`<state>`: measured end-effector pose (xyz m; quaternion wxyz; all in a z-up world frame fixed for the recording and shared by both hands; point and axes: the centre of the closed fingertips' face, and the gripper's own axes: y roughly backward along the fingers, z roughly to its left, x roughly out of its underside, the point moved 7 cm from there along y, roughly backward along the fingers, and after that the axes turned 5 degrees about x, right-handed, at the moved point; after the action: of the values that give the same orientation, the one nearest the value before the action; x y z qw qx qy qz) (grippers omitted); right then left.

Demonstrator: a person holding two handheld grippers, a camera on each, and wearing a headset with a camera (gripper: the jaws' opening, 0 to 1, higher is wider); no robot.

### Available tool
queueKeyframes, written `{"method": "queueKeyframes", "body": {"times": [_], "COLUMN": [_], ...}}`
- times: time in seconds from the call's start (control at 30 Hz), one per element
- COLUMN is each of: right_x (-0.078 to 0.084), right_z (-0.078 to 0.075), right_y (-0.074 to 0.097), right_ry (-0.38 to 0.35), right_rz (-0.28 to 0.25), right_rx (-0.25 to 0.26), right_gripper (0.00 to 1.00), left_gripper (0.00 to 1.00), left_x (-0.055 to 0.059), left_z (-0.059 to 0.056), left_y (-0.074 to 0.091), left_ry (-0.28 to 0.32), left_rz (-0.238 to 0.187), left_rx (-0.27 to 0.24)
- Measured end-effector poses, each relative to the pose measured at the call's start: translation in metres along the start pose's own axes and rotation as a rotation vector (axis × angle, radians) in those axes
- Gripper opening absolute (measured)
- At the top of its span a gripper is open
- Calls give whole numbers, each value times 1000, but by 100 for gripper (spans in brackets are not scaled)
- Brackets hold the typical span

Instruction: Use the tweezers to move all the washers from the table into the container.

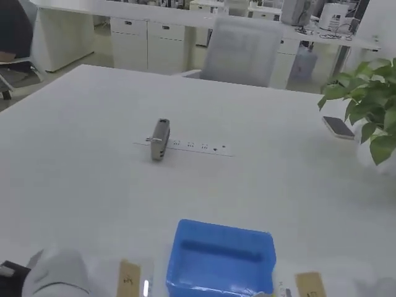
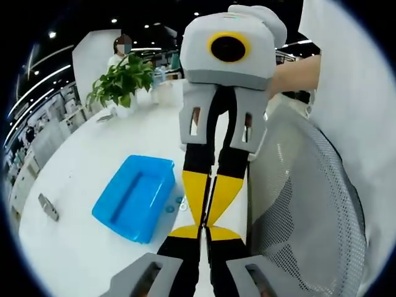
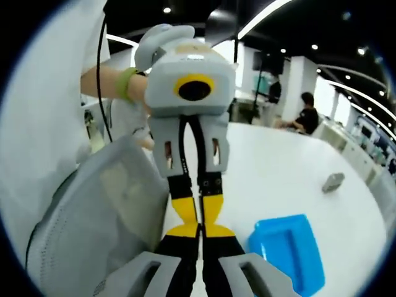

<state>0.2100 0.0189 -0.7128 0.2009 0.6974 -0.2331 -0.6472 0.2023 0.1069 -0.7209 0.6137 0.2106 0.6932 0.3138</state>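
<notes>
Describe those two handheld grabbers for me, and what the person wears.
Both look alike: the right gripper and the left gripper have pale grey bodies with slotted plates, then black fingers ending in yellow wedge-shaped tips. The person wears white clothing and a greenish wristband.

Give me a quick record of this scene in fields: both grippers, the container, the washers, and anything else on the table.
left gripper: jaws shut, holding nothing, tips close against the other gripper's tips
right gripper: jaws shut, holding nothing
container: blue, open-topped, near the table's front edge, looks empty
washers: a few small rings on the table beside the container
also on table: grey object, phone, potted plant
task progress: apparently not started
</notes>
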Motion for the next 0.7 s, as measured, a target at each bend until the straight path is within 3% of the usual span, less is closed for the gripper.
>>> {"method": "queueKeyframes", "body": {"times": [0.17, 0.33, 0.43, 0.5, 0.7], "right_x": [0, -2, -2, -2, 3], "right_z": [0, 0, 2, 2, 2], "right_y": [-1, -4, -5, -5, -8], "right_ry": [-17, -17, -9, -10, -67], "right_rz": [-18, -23, -15, -17, -39], "right_rx": [-3, -13, -15, -10, -3], "right_gripper": [0, 0, 0, 0, 0], "left_gripper": [0, 9, 2, 1, 0], "left_x": [4, 6, 8, 9, 12], "left_z": [-1, -3, -1, -1, -1], "left_y": [0, -8, -8, -7, -6], "left_ry": [-17, -11, -27, 11, 24], "left_rz": [-44, -37, -22, -36, -43], "left_rx": [-5, 8, -11, -4, -8]}}
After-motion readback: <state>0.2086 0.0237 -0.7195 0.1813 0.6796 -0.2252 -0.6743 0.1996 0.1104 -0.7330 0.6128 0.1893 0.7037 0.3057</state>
